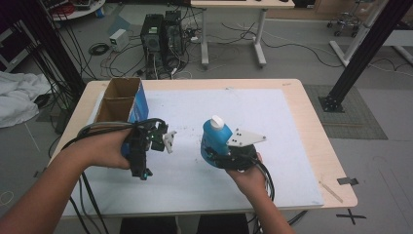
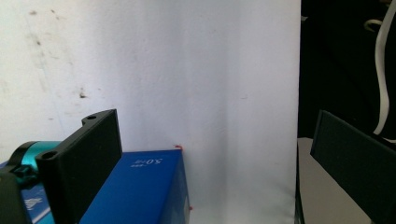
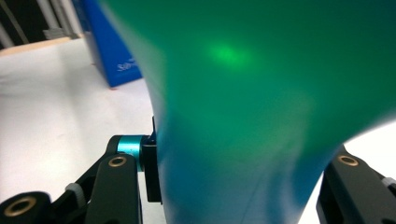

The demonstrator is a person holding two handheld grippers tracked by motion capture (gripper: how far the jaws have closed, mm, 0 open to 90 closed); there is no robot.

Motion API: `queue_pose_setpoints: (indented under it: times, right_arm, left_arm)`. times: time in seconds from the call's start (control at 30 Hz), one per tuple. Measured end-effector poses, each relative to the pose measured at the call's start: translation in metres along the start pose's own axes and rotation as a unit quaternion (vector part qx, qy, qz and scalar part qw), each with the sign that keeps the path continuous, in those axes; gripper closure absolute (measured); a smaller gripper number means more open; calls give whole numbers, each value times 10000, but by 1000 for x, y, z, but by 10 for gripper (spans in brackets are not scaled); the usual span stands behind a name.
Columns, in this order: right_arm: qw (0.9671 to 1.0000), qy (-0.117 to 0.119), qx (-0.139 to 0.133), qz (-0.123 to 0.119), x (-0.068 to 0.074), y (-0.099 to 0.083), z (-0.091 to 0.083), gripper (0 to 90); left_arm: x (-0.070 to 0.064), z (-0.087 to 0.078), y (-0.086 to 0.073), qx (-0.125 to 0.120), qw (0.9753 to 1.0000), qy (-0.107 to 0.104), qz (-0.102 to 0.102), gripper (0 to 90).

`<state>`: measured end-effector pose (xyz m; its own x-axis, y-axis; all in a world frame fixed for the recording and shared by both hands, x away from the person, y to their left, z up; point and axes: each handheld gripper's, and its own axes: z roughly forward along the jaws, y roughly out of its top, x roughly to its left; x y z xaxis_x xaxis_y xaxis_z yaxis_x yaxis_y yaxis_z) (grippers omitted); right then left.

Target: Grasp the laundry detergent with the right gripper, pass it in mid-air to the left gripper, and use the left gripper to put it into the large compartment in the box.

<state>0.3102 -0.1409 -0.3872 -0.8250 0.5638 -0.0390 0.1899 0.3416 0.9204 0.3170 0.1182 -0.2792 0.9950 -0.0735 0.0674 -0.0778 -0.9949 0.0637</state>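
1. Right gripper [image 1: 216, 151], nearest the person: jaws closed on the lower body of the blue bottle [image 1: 215, 139], white cap [image 1: 217, 121] up. Bottle is held upright just above the white mat [image 1: 272, 146], presumably so nothing spills during carrying.
2. Left gripper [image 1: 168, 139]: jaws spread wide, nothing between them; it hovers over the mat beside the box, possibly ready to steady it.
3. Farther back, open blue box [image 1: 124, 100] stands at the table's left rear; open top faces up, a likely destination for the bottle.
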Motion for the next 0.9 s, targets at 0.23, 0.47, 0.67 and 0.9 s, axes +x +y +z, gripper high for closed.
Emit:
queue_pose_setpoints:
  times: [0.23,0.47,0.67,0.9]
  right_arm:
    - [9987,428,-43,-257,8,3,0,455]
    - [9951,858,-27,-487,16,5,4,455]
    - [9913,1145,-31,-642,22,7,9,455]
    - [9833,1623,40,-826,30,11,20,455]
  left_arm:
    - [10,-14,6,-71,10000,0,24,19]
    - [14,-23,12,-177,9998,-33,81,19]
    - [14,-27,18,-198,9997,-60,151,19]
    - [12,-28,24,-206,9995,-95,222,19]
